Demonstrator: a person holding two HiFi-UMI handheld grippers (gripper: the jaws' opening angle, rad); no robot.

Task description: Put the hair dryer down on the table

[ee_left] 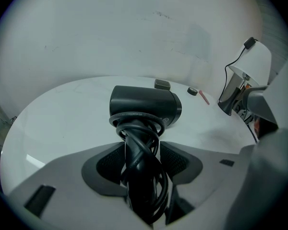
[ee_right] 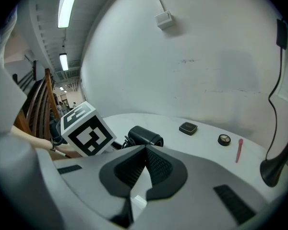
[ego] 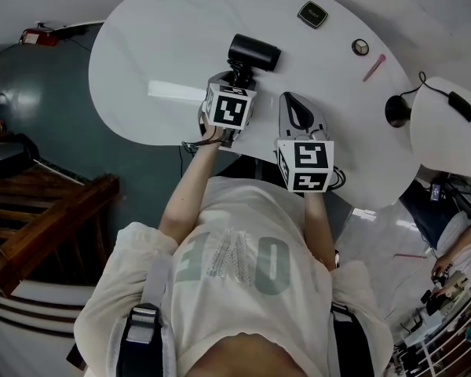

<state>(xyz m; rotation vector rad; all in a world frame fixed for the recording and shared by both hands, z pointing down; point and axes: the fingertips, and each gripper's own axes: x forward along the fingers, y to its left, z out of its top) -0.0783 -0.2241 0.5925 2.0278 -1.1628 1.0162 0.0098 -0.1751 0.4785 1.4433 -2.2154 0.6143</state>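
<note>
Over the counter (ego: 157, 45), the left gripper (ee_left: 143, 159) jaws clamp the dryer (ee_left: 144, 104) handle; the right gripper (ee_right: 145, 151) jaws are clenched, empty.

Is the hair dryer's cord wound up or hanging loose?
Wound up: the cord loops tightly around the handle of the hair dryer, bundled in the left claw.
</note>
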